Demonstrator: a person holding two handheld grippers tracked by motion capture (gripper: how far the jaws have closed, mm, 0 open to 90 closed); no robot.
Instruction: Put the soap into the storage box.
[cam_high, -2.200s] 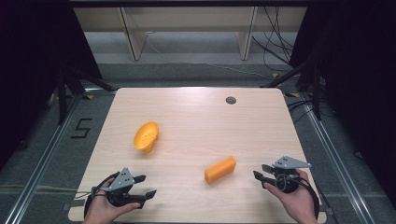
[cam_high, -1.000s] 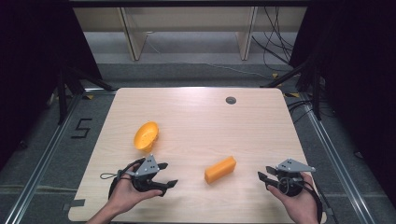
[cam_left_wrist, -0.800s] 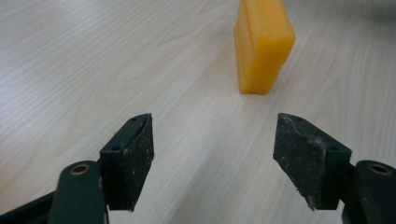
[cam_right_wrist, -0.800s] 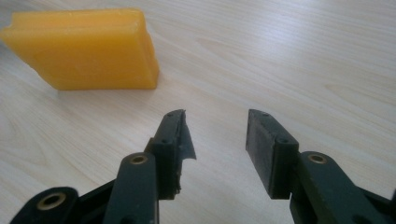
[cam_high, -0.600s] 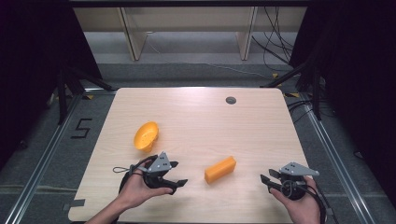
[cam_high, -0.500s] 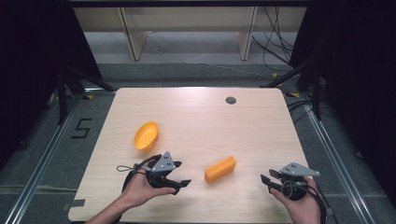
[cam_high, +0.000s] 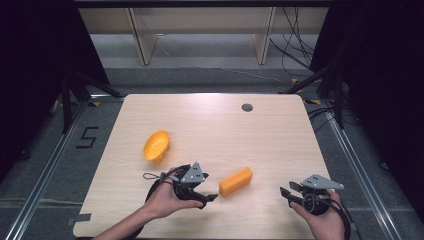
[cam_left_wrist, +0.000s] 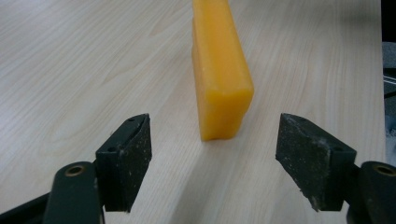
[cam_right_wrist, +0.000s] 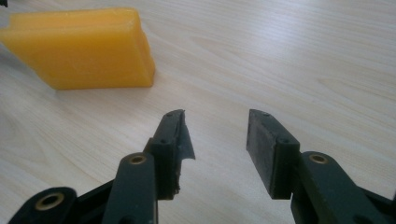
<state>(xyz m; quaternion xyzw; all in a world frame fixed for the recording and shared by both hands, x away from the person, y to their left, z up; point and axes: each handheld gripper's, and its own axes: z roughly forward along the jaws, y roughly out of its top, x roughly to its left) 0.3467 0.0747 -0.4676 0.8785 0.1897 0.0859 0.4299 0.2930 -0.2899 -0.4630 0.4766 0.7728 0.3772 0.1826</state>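
Orange bowl (cam_high: 156, 145): lies on its side on the counter (cam_high: 215, 120), behind and to the left of the left claw, well apart from it. Touched by nothing.

Left claw (cam_high: 206, 194): low over the counter's near part, held in the person's left hand (cam_high: 167, 197). Jaws stand wide apart and hold nothing. In the left gripper view the left claw (cam_left_wrist: 212, 161) points straight at the block's near end, which sits centred in the gap and just ahead of the pads (cam_left_wrist: 130, 158); no pad touches it.

Yellow block (cam_high: 236, 181): a long rectangular bar lying flat on the counter, just ahead of the left claw's tips. In the left gripper view the yellow block (cam_left_wrist: 220, 74) runs lengthwise away from the claw, so its long axis is in line with the claw's reach and its narrow width lies across the jaw gap. Judgement: the opening is much wider than the block, so a short advance followed by closing should take it across its narrow sides. The left claw is clearly the nearer of the two.

Right claw (cam_high: 286, 194): near the counter's front right, well apart from the block. In the right gripper view the right claw (cam_right_wrist: 215, 140) is moderately open and empty; the yellow block (cam_right_wrist: 81, 49) lies ahead and to its left, broadside on.
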